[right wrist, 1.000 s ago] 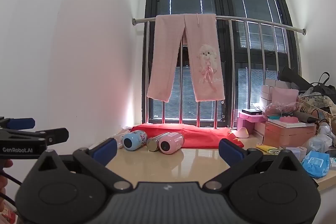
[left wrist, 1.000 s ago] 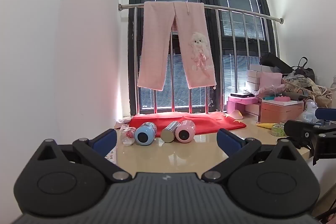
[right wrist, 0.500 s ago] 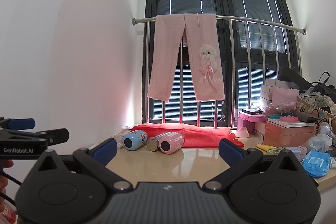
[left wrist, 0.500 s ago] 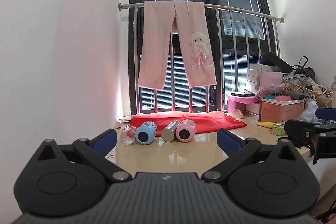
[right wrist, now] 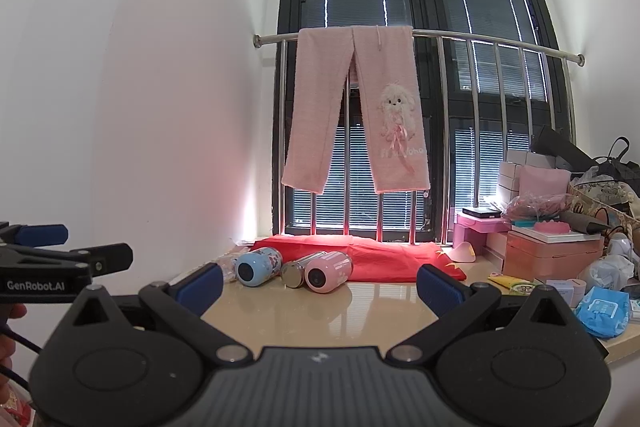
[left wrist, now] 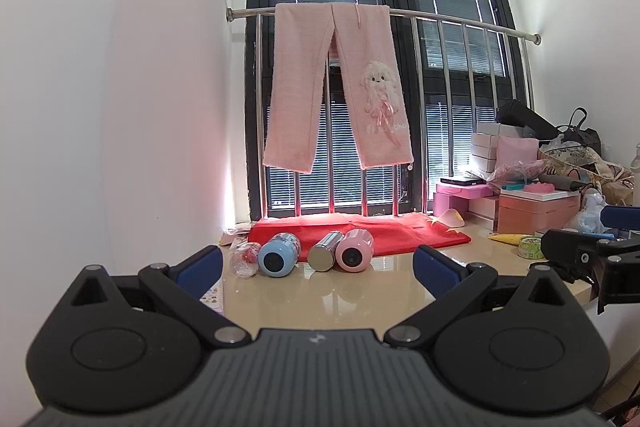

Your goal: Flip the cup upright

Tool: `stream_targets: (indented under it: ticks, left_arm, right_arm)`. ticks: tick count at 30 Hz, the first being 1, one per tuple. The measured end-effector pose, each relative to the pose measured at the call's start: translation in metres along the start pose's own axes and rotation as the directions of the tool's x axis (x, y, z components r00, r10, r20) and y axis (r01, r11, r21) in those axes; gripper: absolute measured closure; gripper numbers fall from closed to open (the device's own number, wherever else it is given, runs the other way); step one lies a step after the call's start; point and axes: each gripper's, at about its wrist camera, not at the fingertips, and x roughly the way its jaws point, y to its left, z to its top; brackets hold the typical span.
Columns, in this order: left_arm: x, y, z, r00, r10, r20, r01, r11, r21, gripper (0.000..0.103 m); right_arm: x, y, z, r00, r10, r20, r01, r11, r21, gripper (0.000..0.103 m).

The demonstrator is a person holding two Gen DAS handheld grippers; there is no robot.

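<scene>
Several cups lie on their sides at the far end of the beige table (left wrist: pixel 320 303), bottoms towards me: a clear one (left wrist: pixel 244 257), a blue one (left wrist: pixel 278 254), a steel one (left wrist: pixel 325 251) and a pink one (left wrist: pixel 354 251). In the right wrist view the blue (right wrist: pixel 256 266), steel (right wrist: pixel 299 270) and pink (right wrist: pixel 328 270) cups show too. My left gripper (left wrist: pixel 318 263) is open and empty, well short of the cups. My right gripper (right wrist: pixel 319 285) is open and empty, also short of them.
A red cloth (left wrist: pixel 384 231) lies behind the cups under the window rail, where pink trousers (left wrist: pixel 340 87) hang. Boxes and bags (left wrist: pixel 536 195) crowd the table's right side, with a blue wipes pack (right wrist: pixel 604 311). A white wall stands at the left.
</scene>
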Motion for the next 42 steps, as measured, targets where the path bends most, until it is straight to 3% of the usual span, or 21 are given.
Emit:
stream_targets:
  ticks: [42]
  left_arm:
    - [-0.0005,0.0001,0.0016,1.000,0.001,0.004,-0.001,1.000,0.001,0.000]
  right_arm:
    - [0.0003,0.0013,-0.0001,1.000,-0.001,0.002,0.001,1.000,-0.001,0.000]
